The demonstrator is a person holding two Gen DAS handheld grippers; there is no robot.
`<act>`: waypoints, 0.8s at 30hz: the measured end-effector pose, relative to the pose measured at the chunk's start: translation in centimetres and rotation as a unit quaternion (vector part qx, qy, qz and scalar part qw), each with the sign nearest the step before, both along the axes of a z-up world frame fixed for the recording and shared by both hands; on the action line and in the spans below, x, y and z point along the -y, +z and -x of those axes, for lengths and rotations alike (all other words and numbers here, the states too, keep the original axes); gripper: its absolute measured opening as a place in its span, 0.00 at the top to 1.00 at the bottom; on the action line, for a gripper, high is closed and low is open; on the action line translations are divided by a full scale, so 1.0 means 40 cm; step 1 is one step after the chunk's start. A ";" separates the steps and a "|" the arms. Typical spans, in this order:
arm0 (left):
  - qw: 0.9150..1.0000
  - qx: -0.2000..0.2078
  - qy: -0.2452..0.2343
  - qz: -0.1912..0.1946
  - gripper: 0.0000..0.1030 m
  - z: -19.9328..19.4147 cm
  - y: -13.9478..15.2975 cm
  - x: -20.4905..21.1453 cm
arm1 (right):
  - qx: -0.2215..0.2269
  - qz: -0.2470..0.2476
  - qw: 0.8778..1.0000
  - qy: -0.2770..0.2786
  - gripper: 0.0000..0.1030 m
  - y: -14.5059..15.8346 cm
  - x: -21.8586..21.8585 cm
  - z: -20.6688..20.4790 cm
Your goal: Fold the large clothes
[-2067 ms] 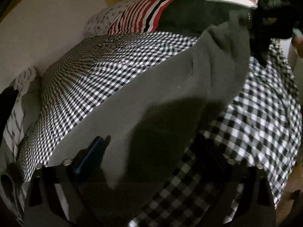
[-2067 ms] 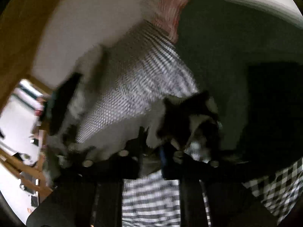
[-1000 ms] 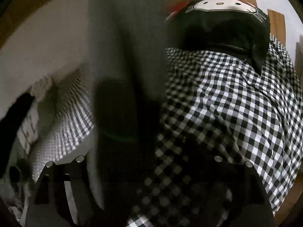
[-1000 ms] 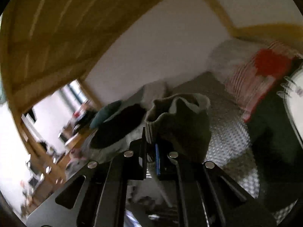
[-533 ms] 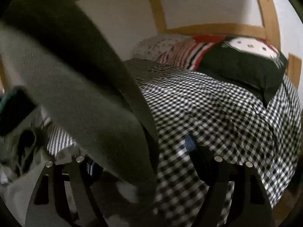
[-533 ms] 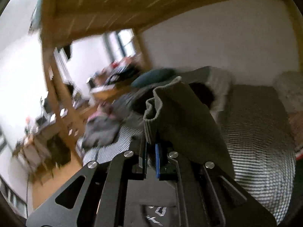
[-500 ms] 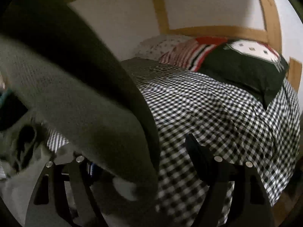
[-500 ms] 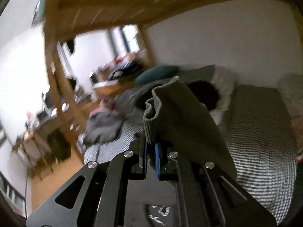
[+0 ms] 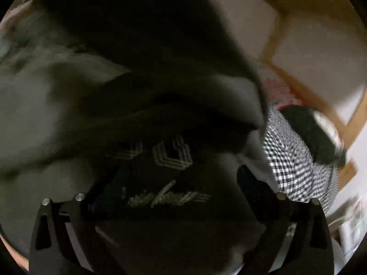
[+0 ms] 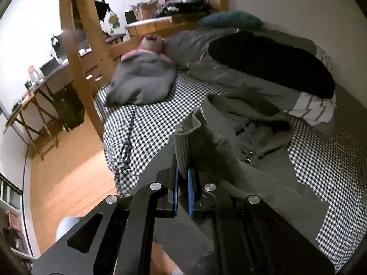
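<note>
A large grey-green sweatshirt [image 10: 263, 171] lies spread over the checked bed cover [image 10: 142, 123]. My right gripper [image 10: 182, 171] is shut on its ribbed cuff [image 10: 183, 146], which stands up from between the blue pads. In the left wrist view the same garment [image 9: 68, 114] fills most of the blurred frame, with a pale printed logo [image 9: 172, 155] showing. My left gripper [image 9: 179, 171] is over that print with its jaws opening wide; the cloth lies under and between the fingers, and the pads do not press on it.
A pile of clothes lies at the far end of the bed: a black garment [image 10: 270, 64], a grey one [image 10: 142, 80], a teal pillow [image 10: 229, 20]. A wooden bed post [image 10: 84, 52] stands at the left, with wood floor [image 10: 68, 171] and a desk [image 10: 34, 87] beyond. A dark pillow [image 9: 307, 133] lies at the head.
Both hands swung across the bed with the sweatshirt. The right gripper kept its hold on the cuff. The left jaws spread wider and the garment now covers its view.
</note>
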State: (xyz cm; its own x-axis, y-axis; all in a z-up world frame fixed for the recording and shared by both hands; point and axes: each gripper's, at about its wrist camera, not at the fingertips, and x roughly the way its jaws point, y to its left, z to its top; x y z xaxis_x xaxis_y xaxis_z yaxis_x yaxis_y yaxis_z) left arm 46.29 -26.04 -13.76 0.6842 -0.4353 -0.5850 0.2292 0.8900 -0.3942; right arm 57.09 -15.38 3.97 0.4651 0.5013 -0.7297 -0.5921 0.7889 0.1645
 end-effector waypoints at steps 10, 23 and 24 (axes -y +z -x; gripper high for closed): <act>0.961 0.015 0.256 0.105 0.06 0.119 0.123 -0.614 | -0.040 0.029 0.997 0.060 0.93 -0.239 -0.170 -0.025; 0.981 -0.154 -0.015 0.115 0.06 -0.289 0.055 -0.654 | 0.154 0.068 0.984 0.055 0.93 -0.400 -0.241 0.129; 0.982 -0.149 -0.014 0.115 0.06 -0.300 0.055 -0.648 | 0.168 0.077 0.981 0.058 0.93 -0.404 -0.247 0.141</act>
